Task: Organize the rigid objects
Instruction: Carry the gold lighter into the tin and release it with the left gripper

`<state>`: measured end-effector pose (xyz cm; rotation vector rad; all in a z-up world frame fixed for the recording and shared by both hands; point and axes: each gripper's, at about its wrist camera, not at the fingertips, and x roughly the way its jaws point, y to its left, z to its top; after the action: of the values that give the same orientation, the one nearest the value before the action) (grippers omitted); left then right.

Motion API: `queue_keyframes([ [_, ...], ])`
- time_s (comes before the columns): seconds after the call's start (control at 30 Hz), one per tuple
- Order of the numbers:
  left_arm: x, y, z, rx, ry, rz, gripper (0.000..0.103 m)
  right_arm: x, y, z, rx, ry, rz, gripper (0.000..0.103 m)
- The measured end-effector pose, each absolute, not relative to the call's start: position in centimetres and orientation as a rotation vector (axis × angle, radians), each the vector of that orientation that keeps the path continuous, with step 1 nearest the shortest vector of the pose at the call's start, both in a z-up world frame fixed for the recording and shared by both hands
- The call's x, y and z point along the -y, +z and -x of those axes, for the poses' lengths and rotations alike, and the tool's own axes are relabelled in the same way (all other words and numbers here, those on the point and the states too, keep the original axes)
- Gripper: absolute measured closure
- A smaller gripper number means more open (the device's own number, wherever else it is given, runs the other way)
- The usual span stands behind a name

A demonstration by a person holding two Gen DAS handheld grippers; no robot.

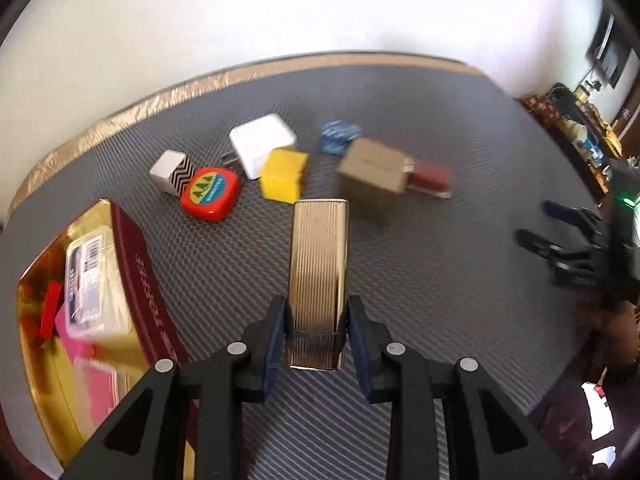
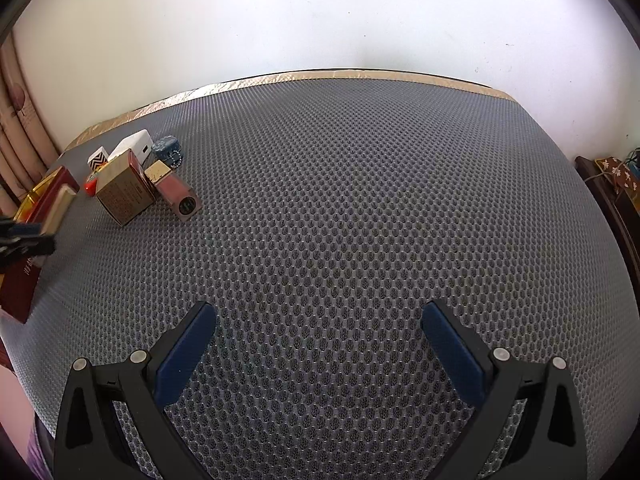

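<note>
My left gripper (image 1: 317, 312) is shut on a ribbed gold case (image 1: 319, 276) and holds it above the grey mesh mat (image 1: 440, 240); the case also shows in the right wrist view (image 2: 60, 206). An open toffee tin (image 1: 132, 276) at the left holds a clear plastic box (image 1: 94, 284) and pink and red pieces. Beyond lie a red round tin (image 1: 210, 194), a yellow block (image 1: 284, 176), a white charger (image 1: 260, 144), a chevron box (image 1: 172, 172), a tan box (image 1: 374, 170), a brown bottle (image 1: 430, 178) and a blue object (image 1: 338, 136). My right gripper (image 2: 320, 344) is open and empty over bare mat.
The mat has a gold-edged far border (image 1: 160, 96) against a white wall. My right gripper shows at the right in the left wrist view (image 1: 560, 240). Dark furniture with clutter (image 1: 580, 128) stands beyond the mat's right edge.
</note>
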<state>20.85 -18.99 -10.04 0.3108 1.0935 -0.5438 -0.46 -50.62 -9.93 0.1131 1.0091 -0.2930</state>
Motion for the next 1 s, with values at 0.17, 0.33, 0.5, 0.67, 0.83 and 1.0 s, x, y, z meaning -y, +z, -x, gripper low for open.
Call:
queue_keyframes([
  [0.17, 16.9, -7.0, -18.0, -1.056, -0.532, -0.249, 0.072, 50.6, -10.0, 0.5, -1.012, -0.296, -0.107, 0.000],
  [0.33, 10.8, -4.6, -17.3, -1.078, -0.370, -0.182, 0.072, 50.5, -10.1, 0.4, -1.020, -0.301, -0.093, 0.000],
  [0.5, 3.0, -5.5, -19.4, -1.105, -0.158, -0.192, 0.072, 50.4, -10.1, 0.2, -1.026, -0.305, -0.080, 0.000],
  [0.67, -1.0, -7.2, -21.8, -1.128, -0.064, -0.195, 0.072, 50.3, -10.3, 0.0, -1.034, -0.310, -0.065, 0.000],
  [0.83, -2.1, -8.9, -23.3, -1.152, -0.024, -0.198, 0.072, 50.2, -10.3, 0.0, -1.037, -0.312, -0.061, 0.000],
  [1.0, -3.0, -10.3, -24.4, -1.175, -0.009, -0.189, 0.072, 50.1, -10.4, -0.1, -1.039, -0.316, -0.057, 0.000],
])
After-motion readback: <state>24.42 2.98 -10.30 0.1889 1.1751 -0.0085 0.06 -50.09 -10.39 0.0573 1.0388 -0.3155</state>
